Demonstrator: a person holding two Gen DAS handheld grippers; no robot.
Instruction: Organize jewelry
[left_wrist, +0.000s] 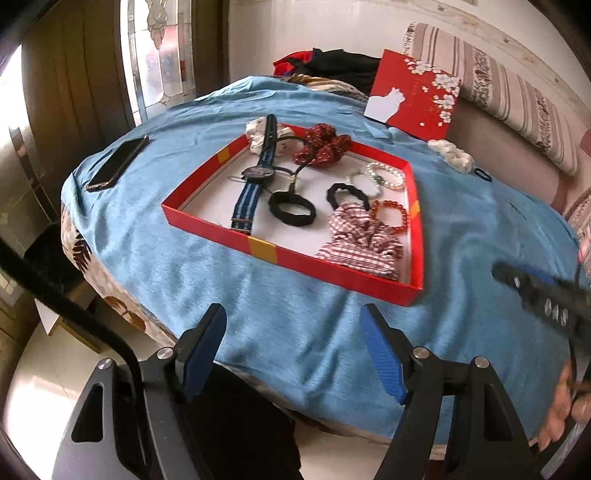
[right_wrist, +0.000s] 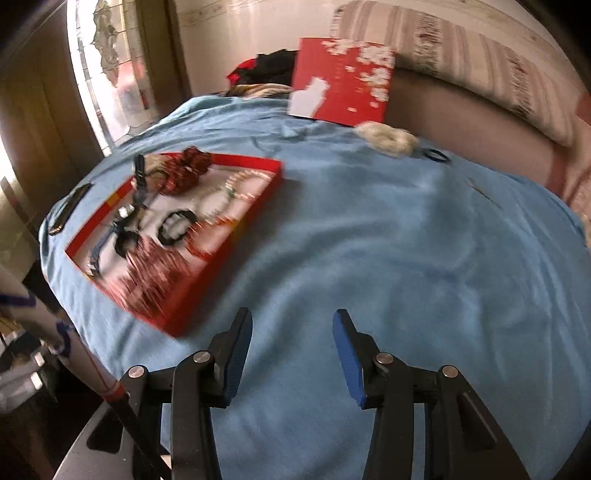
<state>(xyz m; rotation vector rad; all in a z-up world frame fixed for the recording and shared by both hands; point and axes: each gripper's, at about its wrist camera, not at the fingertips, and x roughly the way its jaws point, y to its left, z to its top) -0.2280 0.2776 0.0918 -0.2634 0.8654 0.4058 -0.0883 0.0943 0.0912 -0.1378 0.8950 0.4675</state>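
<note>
On the blue blanket (left_wrist: 295, 325) a shallow red tray (left_wrist: 369, 275) is lying, holding a striped-strap watch (left_wrist: 255, 177), black hair ties (left_wrist: 291, 208), a checked scrunchie (left_wrist: 360, 245), a red scrunchie (left_wrist: 321, 146) and bead bracelets (left_wrist: 386, 175). A white scrunchie (left_wrist: 452, 155) is sitting outside it, near the red lid (left_wrist: 413, 94). The left gripper (left_wrist: 293, 354) and right gripper (right_wrist: 291, 363) are both hovering over bare blanket, fingers spread, holding nothing.

Blue blanket (left_wrist: 258, 295) over bed, striped pillow (left_wrist: 498, 85) (against wall), bright glass door (left_wrist: 159, 48).
</note>
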